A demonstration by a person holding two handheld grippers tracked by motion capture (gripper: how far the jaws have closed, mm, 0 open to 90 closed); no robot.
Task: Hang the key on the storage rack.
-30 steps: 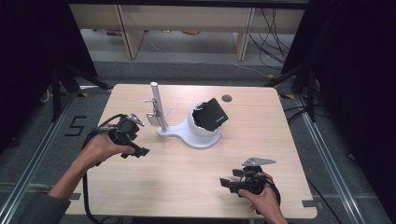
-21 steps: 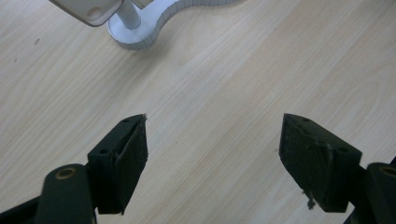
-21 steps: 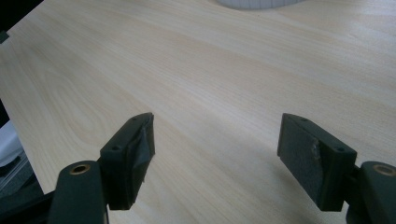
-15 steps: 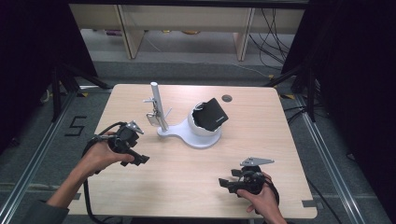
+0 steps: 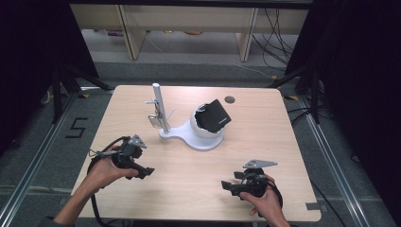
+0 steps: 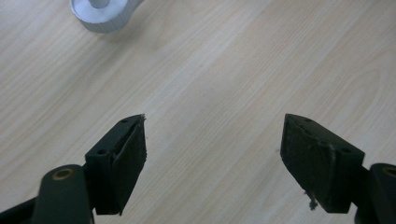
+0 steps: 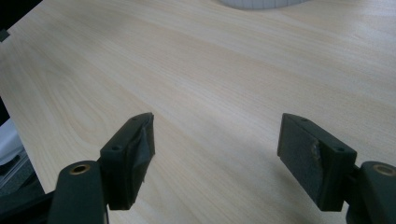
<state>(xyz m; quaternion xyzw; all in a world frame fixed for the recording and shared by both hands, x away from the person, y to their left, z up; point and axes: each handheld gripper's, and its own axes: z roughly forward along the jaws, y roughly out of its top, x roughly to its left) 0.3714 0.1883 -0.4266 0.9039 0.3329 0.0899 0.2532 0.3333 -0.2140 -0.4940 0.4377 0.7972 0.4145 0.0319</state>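
- L gripper [image 5: 142, 171], lower left of high view: jaws wide apart, nothing between them, over bare table [image 5: 189, 189].
- R gripper [image 5: 230, 185], lower right of high view: jaws also spread, empty, low over the wood.
- Work item: white stand [image 5: 201, 137] at centre of high view, upright post [image 5: 160, 106] at its left end, black block [image 5: 215, 116] tilted in the cup at its right. Both grippers well apart from it.
- Judgement: step in hand looks like an approach to the stand. Advise L go for post side, R for cup side; keep jaws spread until either side of the part; steady the base before pulling at the block.
- L gripper view: stand's round foot [image 6: 105, 14] at upper left, pads [image 6: 130, 158] clean of any load.
- R gripper view: stand's rim [image 7: 261, 3] at top edge.
- High view alone gives block and post layout, plus hands.
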